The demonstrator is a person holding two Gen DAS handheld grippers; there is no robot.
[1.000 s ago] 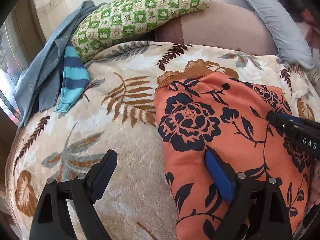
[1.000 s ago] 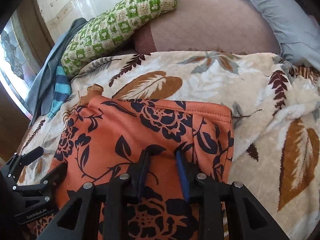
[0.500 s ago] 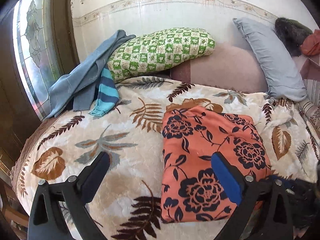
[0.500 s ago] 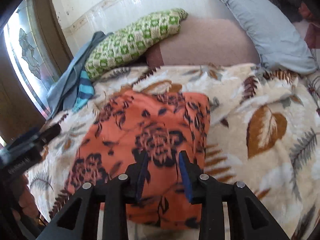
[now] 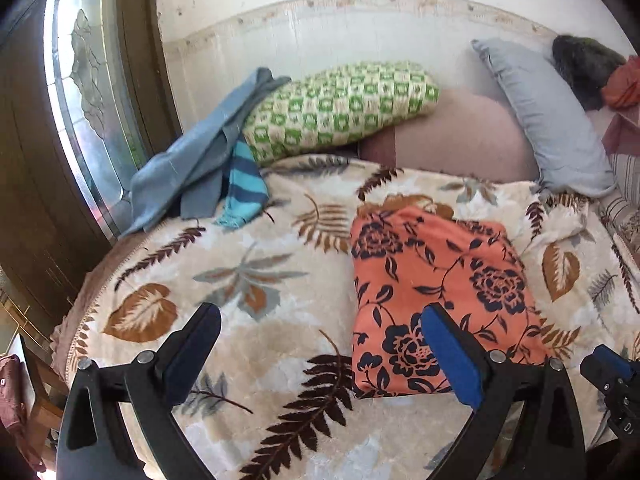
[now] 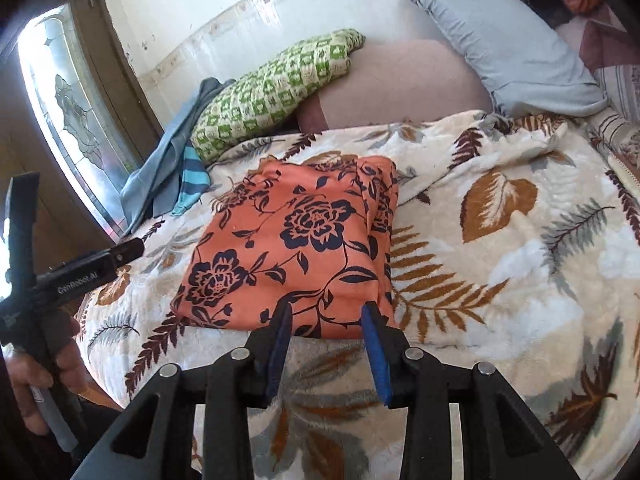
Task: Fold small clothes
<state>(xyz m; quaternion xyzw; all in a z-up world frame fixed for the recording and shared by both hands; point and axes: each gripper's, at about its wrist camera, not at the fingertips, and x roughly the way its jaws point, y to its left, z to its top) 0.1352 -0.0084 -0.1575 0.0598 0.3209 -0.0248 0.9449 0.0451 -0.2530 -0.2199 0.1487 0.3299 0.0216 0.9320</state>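
**One folded orange cloth on the blanket, both grippers free**

One orange flowered cloth (image 6: 292, 240) lies folded on the leaf-pattern blanket (image 6: 500, 264), near its front edge. Behind it are three pillows: one green checked (image 5: 340, 108), one pink (image 5: 460, 136), one grey (image 5: 548, 120). One blue garment (image 5: 192, 160) and one striped piece (image 5: 244, 188) lie at the blanket's far left corner.

The left gripper (image 5: 320, 344) stands wide open and holds nothing; the cloth is ahead, behind its right finger. The right gripper (image 6: 326, 320) has just been opening, partly open and empty; the cloth's near edge is just beyond its fingertips.
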